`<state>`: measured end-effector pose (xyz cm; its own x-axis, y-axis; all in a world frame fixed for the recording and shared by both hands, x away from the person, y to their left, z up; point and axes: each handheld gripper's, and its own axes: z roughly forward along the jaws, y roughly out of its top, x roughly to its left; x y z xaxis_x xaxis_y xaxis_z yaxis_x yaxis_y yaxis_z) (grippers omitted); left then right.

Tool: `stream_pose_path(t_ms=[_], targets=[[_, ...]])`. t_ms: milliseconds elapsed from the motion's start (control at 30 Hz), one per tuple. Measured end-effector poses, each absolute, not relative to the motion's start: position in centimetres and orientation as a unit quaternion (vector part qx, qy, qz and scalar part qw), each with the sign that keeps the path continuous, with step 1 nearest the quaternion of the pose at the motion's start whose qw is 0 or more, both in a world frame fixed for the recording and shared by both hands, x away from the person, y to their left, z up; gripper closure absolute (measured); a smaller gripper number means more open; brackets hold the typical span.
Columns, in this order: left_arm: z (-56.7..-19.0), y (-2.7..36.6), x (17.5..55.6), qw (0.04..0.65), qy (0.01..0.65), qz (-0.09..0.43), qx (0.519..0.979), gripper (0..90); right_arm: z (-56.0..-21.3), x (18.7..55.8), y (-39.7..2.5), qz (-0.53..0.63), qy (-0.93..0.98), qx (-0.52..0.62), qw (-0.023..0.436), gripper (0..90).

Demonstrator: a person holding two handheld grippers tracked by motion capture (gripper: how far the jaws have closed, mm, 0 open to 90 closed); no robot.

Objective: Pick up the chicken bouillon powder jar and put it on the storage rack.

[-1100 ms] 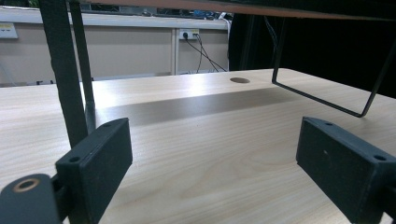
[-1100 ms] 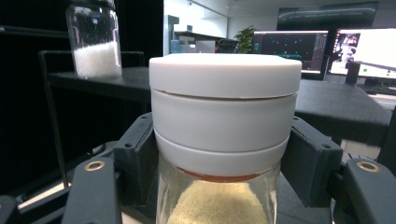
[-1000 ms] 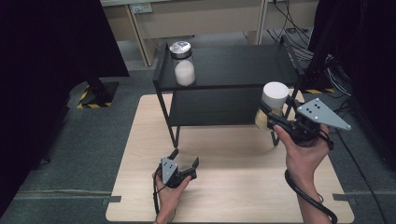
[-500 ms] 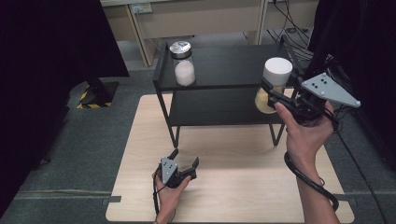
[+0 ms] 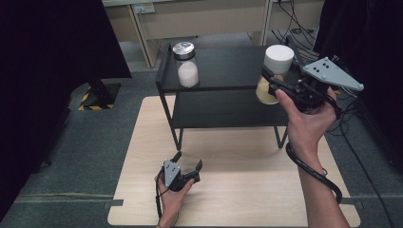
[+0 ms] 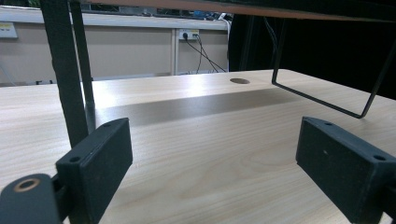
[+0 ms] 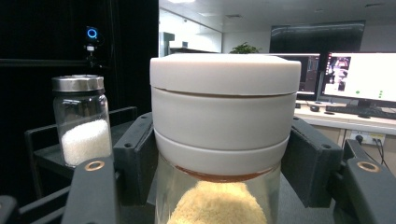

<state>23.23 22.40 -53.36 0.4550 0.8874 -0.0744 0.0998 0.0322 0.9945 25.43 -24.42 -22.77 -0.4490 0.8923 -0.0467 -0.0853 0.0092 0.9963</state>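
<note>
Pinching a white-lidded jar (image 5: 274, 71) below its lid, the right gripper (image 5: 278, 81) is held above the shelf (image 5: 223, 71), probably for placing it near the salt jar (image 5: 186, 64). The left gripper (image 5: 187, 161) is rested spread on the table (image 5: 237, 190).

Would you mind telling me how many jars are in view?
2: the metal-lidded jar stands on the black shelf's top tier; the white-lidded jar is gripped in the right claw.
</note>
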Motion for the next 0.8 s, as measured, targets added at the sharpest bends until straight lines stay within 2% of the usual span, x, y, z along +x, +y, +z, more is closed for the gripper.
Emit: stream_pose_path(t_ms=[800], targets=[[-53.3,22.5,23.3,0.595,0.404,0.329,0.612,10.1,-20.3,29.2,-23.9,0.593,0.575,0.389,0.409,34.6]])
